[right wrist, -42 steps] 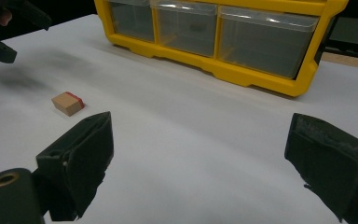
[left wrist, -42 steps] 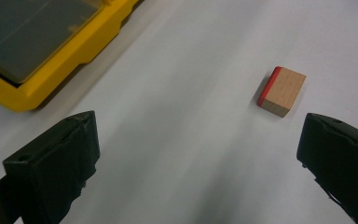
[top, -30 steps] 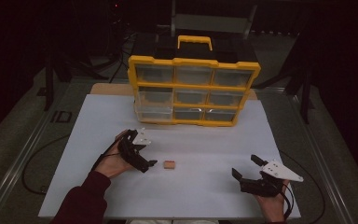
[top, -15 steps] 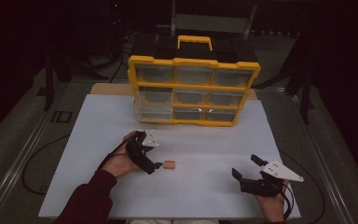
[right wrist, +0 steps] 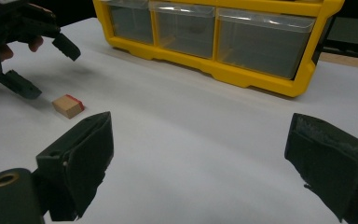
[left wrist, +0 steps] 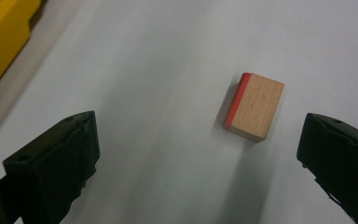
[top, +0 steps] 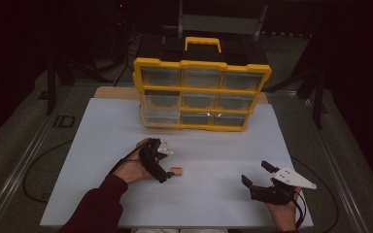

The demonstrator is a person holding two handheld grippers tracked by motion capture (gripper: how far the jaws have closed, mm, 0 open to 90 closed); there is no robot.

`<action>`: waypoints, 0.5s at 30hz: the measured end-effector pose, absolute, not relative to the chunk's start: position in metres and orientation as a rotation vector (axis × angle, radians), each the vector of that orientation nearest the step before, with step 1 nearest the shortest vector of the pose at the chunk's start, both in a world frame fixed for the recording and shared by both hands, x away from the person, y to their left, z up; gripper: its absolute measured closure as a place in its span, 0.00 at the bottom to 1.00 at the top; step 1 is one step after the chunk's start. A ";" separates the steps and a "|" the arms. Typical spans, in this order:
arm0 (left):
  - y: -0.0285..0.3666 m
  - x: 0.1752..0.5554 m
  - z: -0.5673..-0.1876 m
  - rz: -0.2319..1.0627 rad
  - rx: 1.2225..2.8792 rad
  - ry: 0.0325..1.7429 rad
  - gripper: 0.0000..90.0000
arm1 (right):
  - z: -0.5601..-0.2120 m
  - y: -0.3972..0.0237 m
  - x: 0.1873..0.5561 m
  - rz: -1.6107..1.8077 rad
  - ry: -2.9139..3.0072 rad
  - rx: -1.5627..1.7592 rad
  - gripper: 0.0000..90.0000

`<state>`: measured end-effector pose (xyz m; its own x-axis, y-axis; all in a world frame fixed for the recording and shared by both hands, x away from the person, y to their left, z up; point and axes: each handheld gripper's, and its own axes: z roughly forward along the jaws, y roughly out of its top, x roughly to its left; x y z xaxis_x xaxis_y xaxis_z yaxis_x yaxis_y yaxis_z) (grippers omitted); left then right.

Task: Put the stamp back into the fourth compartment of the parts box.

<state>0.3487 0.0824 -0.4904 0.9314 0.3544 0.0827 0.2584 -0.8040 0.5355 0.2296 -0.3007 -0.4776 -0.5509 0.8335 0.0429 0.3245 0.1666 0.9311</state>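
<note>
No legible text, label, brand, number or sign appears on any surface. The yellow organizer [top: 202, 92] at the far side of the table carries no readable marking on its frame or clear drawer fronts. The wooden block [left wrist: 254, 106] (one edge painted red) bears no lettering. A dark mark on the floor strip [top: 64, 121] at the left of the table resembles characters, but is too blurred to read.
</note>
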 end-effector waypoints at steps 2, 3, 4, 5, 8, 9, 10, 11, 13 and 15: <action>0.080 0.350 -0.491 0.233 2.561 0.439 0.00 | -0.478 -0.301 0.229 1.377 1.963 1.099 0.09; 0.078 0.350 -0.492 0.229 2.570 0.442 0.00 | -0.478 -0.301 0.229 1.377 1.963 1.099 0.09; 0.077 0.350 -0.493 0.221 2.576 0.437 0.00 | -0.478 -0.301 0.229 1.377 1.963 1.097 0.09; 0.076 0.350 -0.494 0.210 2.589 0.426 0.00 | -0.478 -0.301 0.229 1.374 1.966 1.094 0.09; 0.071 0.350 -0.499 0.170 2.624 0.423 0.00 | -0.478 -0.301 0.229 1.376 1.966 1.098 0.09; 0.069 0.350 -0.501 0.165 2.628 0.428 0.00 | -0.478 -0.301 0.229 1.378 1.966 1.098 0.09; 0.068 0.350 -0.502 0.165 2.632 0.430 0.00 | -0.478 -0.300 0.229 1.377 1.966 1.100 0.09; 0.067 0.351 -0.502 0.155 2.634 0.433 0.00 | -0.478 -0.301 0.229 1.377 1.967 1.098 0.09; 0.065 0.351 -0.501 0.145 2.625 0.437 0.01 | -0.478 -0.301 0.229 1.377 1.966 1.098 0.09; 0.064 0.352 -0.501 0.136 2.644 0.424 0.02 | -0.478 -0.301 0.230 1.379 1.965 1.100 0.09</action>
<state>0.3520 0.0636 -0.5011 0.9478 0.3180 0.0249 0.2727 -0.8484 0.4537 0.2296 -0.3009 -0.4784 -0.5511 0.8328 0.0510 0.3310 0.1621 0.9296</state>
